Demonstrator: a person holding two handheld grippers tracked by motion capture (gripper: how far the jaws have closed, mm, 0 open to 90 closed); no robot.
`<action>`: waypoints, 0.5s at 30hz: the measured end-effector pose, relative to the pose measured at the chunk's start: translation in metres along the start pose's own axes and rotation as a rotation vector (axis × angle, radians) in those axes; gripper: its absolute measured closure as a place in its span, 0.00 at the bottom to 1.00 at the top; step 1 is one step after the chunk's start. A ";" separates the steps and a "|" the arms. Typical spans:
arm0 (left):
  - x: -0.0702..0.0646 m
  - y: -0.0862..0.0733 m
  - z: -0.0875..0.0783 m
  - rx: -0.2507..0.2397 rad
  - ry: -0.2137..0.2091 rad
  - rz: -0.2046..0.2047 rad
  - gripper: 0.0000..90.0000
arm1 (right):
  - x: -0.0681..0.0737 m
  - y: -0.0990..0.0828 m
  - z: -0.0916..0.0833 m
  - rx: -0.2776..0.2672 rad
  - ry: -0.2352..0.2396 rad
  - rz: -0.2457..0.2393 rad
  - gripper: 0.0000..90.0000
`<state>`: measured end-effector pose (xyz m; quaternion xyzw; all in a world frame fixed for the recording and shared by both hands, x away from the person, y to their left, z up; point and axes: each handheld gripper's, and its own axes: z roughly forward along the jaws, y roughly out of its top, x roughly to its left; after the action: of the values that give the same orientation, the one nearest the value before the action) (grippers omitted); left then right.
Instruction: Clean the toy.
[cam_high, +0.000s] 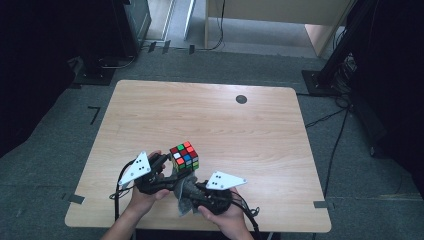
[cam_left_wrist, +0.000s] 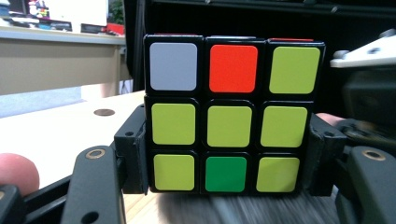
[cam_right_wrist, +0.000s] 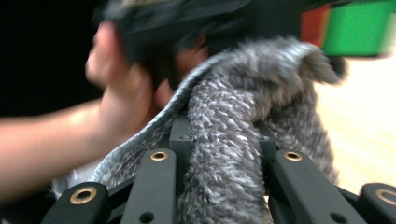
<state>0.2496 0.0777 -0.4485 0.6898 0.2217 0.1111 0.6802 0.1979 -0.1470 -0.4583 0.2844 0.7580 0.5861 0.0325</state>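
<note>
Light wood table (cam_high: 150, 110) on grey carpet (cam_high: 45, 150), pale desk (cam_high: 280, 10) past the far edge, black stands (cam_high: 345, 45) and cables around, pretty dim corners.

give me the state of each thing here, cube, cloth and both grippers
cube: scrambled, upright, clamped at its sides between the left gripper's jaws
cloth: grey, fluffy, bunched, pinched between the right gripper's jaws, close under the cube
left gripper: shut on the cube
right gripper: shut on the cloth
table: bare wood top, one dark round spot near the far edge

cube (cam_left_wrist: 232, 114): glossy plastic | cloth (cam_right_wrist: 233, 154): fuzzy grey | table (cam_high: 165, 107): matt wood
</note>
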 end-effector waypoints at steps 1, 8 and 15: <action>0.001 0.000 -0.001 -0.004 0.007 -0.002 0.38 | 0.000 -0.001 0.002 0.032 -0.025 -0.022 0.79; 0.009 0.003 -0.009 -0.043 0.047 -0.030 0.38 | -0.027 -0.002 -0.013 0.015 -0.164 0.095 0.79; 0.000 -0.002 0.001 -0.019 0.005 -0.033 0.38 | -0.008 0.004 -0.009 -0.063 -0.116 0.066 0.79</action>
<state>0.2502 0.0767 -0.4508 0.6792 0.2334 0.1037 0.6880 0.2028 -0.1576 -0.4540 0.3414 0.7263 0.5930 0.0658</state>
